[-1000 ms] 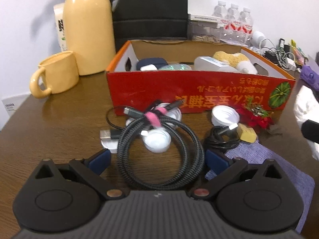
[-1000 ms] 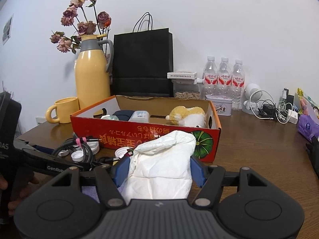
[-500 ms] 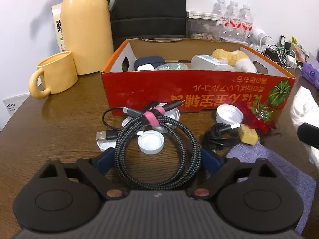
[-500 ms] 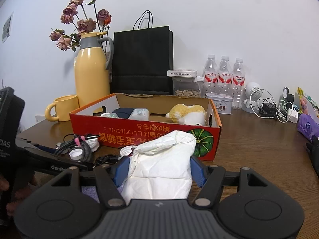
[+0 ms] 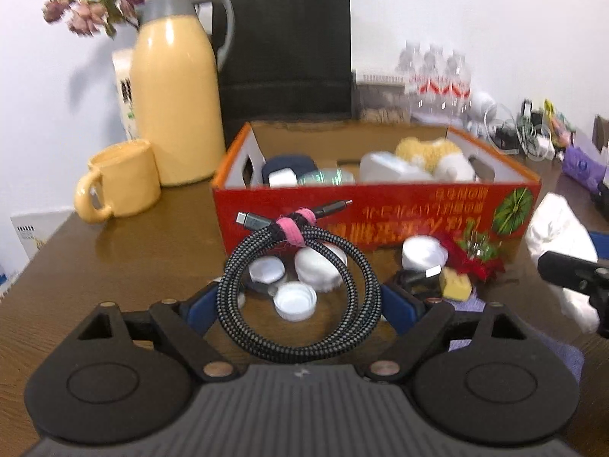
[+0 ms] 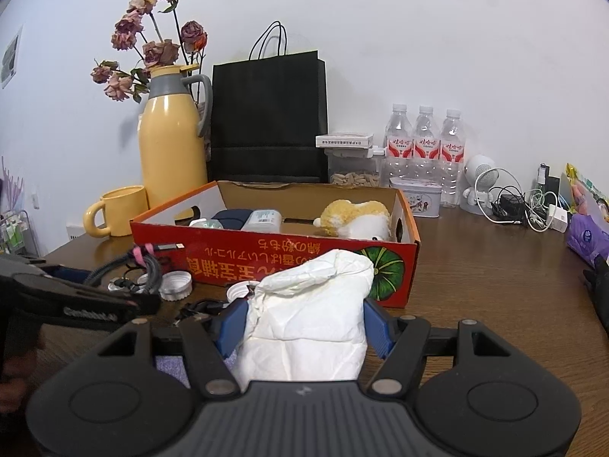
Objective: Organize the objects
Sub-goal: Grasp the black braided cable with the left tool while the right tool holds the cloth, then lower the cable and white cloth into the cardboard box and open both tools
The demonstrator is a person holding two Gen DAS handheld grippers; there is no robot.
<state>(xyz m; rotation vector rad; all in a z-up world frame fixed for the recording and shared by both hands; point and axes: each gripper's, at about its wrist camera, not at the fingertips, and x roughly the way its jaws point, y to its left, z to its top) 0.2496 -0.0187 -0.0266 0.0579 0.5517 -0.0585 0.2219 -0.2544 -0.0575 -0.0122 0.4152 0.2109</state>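
With the jaws of the left gripper (image 5: pixel 298 306) having just closed on the coiled braided cable (image 5: pixel 300 293), it should be carried level over the red cardboard box (image 5: pixel 375 211) wall, while the right gripper (image 6: pixel 302 325) is clamped on a white bag (image 6: pixel 308 316).

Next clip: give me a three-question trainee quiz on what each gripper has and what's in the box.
1. True or false: the left gripper holds the coiled black braided cable with pink strap.
2. What sits between the right gripper's pads: A) yellow mug, B) crumpled white paper bag, C) bottle cap?
3. Fill in: the yellow-and-white plush toy lies inside the red cardboard ____.

Key: 1 true; 2 B; 3 box.
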